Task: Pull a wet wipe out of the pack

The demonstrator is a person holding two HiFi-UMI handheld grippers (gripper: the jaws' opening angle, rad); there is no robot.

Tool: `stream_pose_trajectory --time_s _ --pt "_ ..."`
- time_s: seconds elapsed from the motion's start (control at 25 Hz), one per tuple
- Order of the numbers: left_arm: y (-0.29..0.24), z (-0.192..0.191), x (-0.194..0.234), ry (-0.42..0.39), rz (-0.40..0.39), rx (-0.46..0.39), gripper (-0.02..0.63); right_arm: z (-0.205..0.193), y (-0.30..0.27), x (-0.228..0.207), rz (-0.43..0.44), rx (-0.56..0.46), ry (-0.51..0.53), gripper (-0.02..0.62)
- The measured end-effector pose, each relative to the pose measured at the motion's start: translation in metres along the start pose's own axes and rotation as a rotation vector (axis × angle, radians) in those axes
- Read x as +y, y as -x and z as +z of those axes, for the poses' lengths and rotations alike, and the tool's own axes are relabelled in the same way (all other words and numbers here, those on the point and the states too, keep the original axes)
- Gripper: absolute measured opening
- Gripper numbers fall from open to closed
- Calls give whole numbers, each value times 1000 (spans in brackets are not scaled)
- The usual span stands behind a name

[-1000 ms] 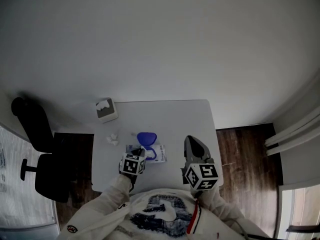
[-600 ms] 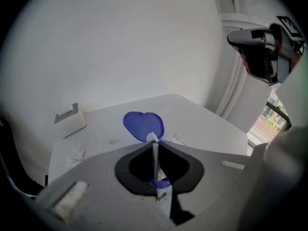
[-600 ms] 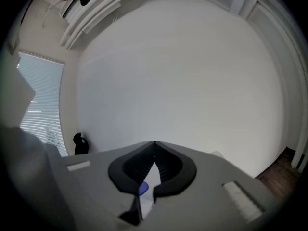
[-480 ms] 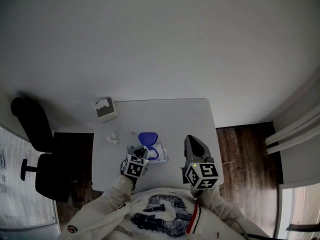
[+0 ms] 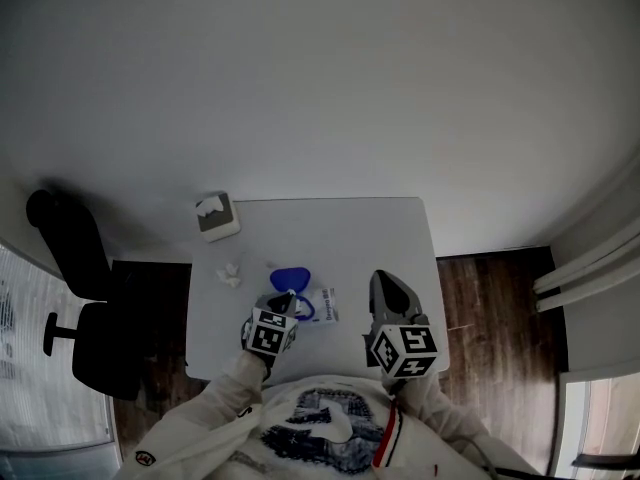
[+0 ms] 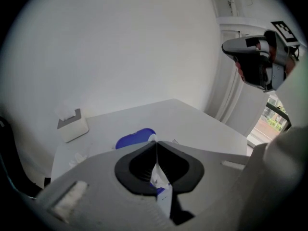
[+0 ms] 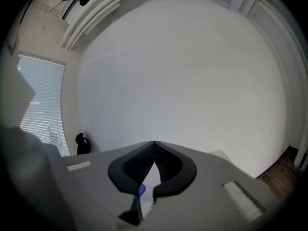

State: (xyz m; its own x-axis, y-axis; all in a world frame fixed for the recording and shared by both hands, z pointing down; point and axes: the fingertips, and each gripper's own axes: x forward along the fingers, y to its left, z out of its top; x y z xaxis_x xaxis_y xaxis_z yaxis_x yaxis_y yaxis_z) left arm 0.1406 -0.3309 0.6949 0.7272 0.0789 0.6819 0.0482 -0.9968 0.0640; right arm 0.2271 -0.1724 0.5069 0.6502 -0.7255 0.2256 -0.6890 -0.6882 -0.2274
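Observation:
The wet wipe pack (image 5: 320, 305) lies on the white table (image 5: 360, 238) with its blue lid (image 5: 291, 278) flipped open. My left gripper (image 5: 287, 299) points down at the pack's opening with its jaws together. In the left gripper view the blue lid (image 6: 136, 138) shows just past the left gripper (image 6: 156, 142), and a crinkled white wipe (image 6: 158, 176) runs up between its jaws. My right gripper (image 5: 383, 281) hovers to the right of the pack, apart from it. Its jaws meet at the tips in the right gripper view (image 7: 154, 142), with nothing held.
A grey and white tissue box (image 5: 216, 216) stands at the table's far left corner. A crumpled white wipe (image 5: 230, 273) lies left of the pack. A black office chair (image 5: 85, 308) is left of the table, with wood floor (image 5: 490, 308) to the right.
My left gripper has rolled a little and shifted slightly over the pack, and the pack has barely moved. The right gripper has stayed where it was.

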Motion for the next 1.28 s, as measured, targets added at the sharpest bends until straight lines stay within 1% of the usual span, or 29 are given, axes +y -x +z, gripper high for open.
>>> stream_pose_trajectory --time_s 0.08,0.28,0.48,0.6,0.76,1.0,1.16,1.28 --pt "4 7 1 2 1 -16 11 0 0 0 3 0 -2 5" --pt "16 25 4 37 6 -57 11 -1 -3 0 13 3 -6 5" --pt "33 42 8 50 20 -112 11 -2 -4 5 30 2 -7 5" --pt "46 57 11 59 37 -164 11 -1 -6 7 41 0 -7 5" --pt "72 85 17 72 72 -256 11 1 -7 10 52 -6 -3 5" --pt "115 129 26 63 119 -384 11 13 -7 13 61 -30 8 5" --pt "138 152 32 -10 198 -447 9 24 -9 14 71 -48 12 5" --pt "152 161 30 9 203 -484 9 32 -8 17 83 -65 5 5"
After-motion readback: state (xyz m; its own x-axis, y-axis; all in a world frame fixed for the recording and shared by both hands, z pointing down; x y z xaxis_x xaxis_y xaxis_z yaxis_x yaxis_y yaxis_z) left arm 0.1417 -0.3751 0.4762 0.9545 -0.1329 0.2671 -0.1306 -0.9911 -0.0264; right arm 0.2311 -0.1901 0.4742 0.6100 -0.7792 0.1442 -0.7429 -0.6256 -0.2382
